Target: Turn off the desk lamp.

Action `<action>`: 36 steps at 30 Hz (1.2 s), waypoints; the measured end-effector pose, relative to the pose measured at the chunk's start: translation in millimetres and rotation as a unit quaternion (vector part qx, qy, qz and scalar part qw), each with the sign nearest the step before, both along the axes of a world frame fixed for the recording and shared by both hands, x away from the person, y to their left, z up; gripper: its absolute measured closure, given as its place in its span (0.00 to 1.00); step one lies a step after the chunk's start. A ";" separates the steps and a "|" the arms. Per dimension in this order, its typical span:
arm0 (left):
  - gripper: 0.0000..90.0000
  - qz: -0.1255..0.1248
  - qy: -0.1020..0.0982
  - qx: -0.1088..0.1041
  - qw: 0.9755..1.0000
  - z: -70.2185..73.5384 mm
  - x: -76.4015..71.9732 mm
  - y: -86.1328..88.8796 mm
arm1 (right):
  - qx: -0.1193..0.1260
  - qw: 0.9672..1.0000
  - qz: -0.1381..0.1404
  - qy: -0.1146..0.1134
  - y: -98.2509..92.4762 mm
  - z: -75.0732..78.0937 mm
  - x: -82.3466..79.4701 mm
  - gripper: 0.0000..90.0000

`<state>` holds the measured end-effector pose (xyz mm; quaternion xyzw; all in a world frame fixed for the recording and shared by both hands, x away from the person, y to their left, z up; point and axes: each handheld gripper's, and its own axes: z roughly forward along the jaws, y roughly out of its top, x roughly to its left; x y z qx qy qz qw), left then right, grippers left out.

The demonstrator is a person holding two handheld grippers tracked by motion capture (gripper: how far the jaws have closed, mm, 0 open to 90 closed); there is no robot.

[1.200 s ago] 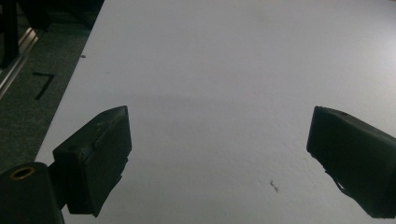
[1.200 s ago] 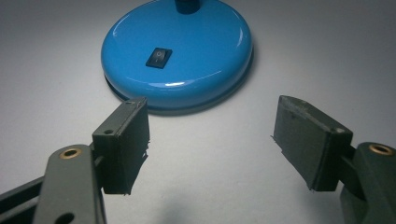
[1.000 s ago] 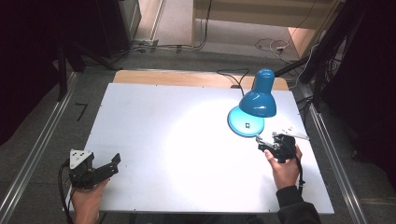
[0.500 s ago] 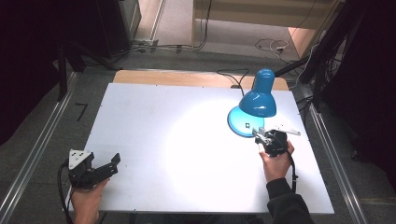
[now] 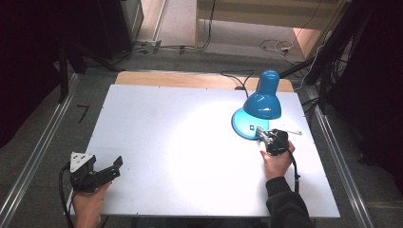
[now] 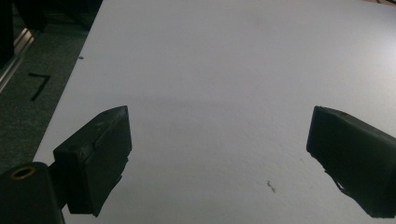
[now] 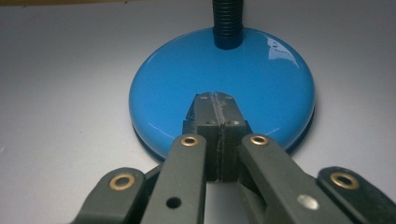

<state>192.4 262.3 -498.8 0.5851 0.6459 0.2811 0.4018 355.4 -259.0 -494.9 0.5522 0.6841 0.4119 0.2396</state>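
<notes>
The right gripper (image 7: 215, 100), jaws just closed on nothing, tips over the lamp base (image 7: 261, 70), switch probably at twelve o'clock; left gripper (image 5: 107, 171) open.

Blue desk lamp (image 5: 262, 102), lit, standing upright near the table's far right; glossy round base (image 7: 224, 84), ribbed flexible neck (image 7: 228, 21), shade turned downward.

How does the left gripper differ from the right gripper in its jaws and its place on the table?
The left gripper has its jaws wide apart over bare table; the right gripper has its jaws shut together, nothing between them, over the blue lamp base. Both are black and hand-held.
</notes>
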 end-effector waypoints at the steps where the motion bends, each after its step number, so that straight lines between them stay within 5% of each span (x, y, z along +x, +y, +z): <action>1: 0.08 0.001 0.000 0.000 1.000 -0.1 0.1 -0.1 | 0.001 1.000 0.001 0.000 0.5 -0.3 1.0 0.98; 36: 0.08 -0.003 0.004 -0.001 1.000 -0.7 0.0 0.2 | 0.003 1.000 0.000 0.004 11.1 -6.1 19.9 0.98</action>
